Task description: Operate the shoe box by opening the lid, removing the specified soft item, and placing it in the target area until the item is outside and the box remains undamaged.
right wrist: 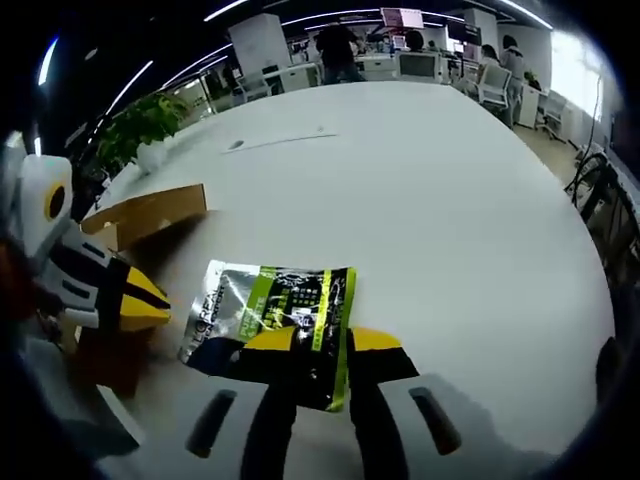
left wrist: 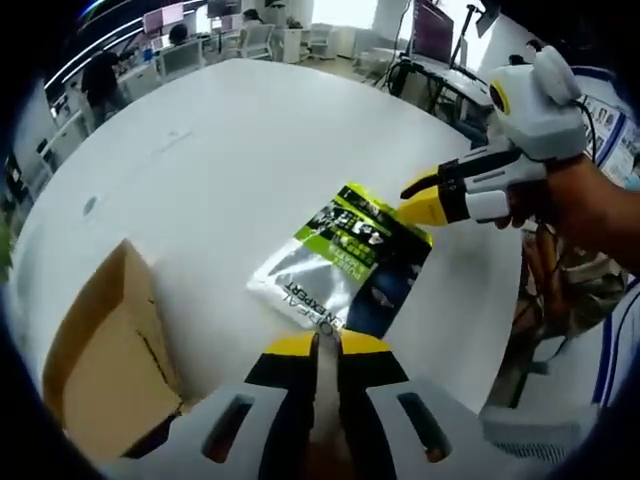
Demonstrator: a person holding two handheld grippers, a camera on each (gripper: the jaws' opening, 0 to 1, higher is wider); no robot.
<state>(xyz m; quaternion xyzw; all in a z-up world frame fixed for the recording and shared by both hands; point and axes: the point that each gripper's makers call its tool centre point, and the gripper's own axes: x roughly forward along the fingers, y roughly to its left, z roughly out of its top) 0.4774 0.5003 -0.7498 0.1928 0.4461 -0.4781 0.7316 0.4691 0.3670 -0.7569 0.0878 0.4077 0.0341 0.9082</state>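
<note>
Left gripper view has the green-and-silver packet (left wrist: 345, 262) flat on the white bench (left wrist: 230, 150), outside the cardboard box (left wrist: 105, 355), left tongs (left wrist: 327, 345) narrowed on its near edge, right tongs (left wrist: 420, 200) narrow at its far corner, likely steadying it.

An open-plan office: a large white table (right wrist: 450, 200), desks with monitors (right wrist: 400, 18), office chairs (left wrist: 258, 38), seated people.

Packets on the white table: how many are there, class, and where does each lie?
1. The green and silver packet lies flat on the white table, beside the cardboard box, between the left gripper and right gripper. Others may be hidden inside the box.
</note>
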